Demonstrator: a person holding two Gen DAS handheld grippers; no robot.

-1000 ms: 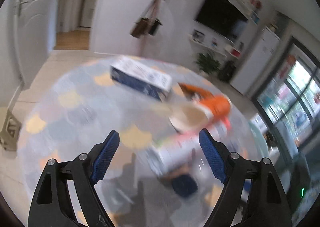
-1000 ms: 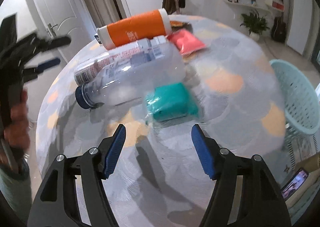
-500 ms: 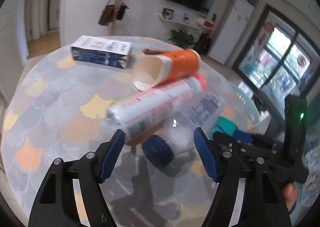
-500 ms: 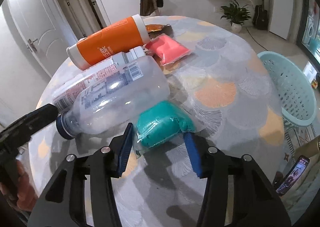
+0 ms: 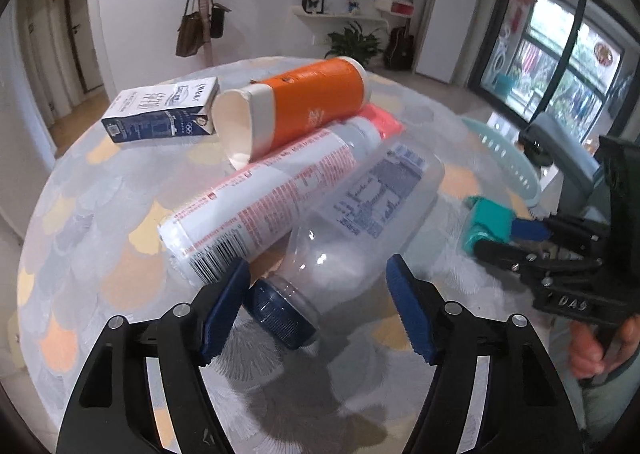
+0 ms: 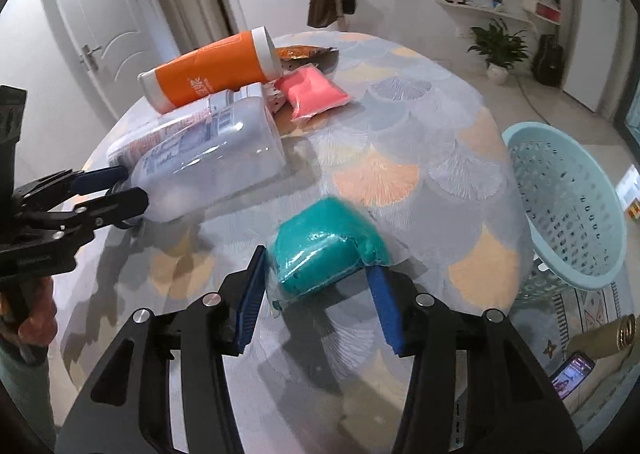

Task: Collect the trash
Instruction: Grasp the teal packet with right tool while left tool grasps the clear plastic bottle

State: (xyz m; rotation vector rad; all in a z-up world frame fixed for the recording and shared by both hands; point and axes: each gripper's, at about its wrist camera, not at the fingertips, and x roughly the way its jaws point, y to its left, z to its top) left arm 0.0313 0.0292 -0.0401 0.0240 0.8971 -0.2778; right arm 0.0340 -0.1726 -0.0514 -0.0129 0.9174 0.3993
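A clear plastic bottle (image 5: pixel 360 230) with a dark blue cap (image 5: pixel 280 314) lies on the round table. My left gripper (image 5: pixel 316 310) is open, its pads on either side of the bottle's cap end. A teal packet (image 6: pixel 328 250) lies near the table's front edge. My right gripper (image 6: pixel 320 298) is closed in on the packet's two sides and grips it. The packet also shows in the left wrist view (image 5: pixel 486 225). A white-and-red can (image 5: pixel 264 205), an orange tube (image 5: pixel 304 105), a pink packet (image 6: pixel 312 91) and a blue-white carton (image 5: pixel 164 109) lie behind.
A light blue plastic basket (image 6: pixel 568 205) stands on the floor to the right of the table (image 6: pixel 400 157). A brown wrapper (image 6: pixel 304 53) lies at the table's far side. A phone (image 6: pixel 570 370) lies on the floor at the lower right.
My left gripper swung right and came down around the bottle's cap end. My right gripper moved forward and narrowed onto the teal packet.
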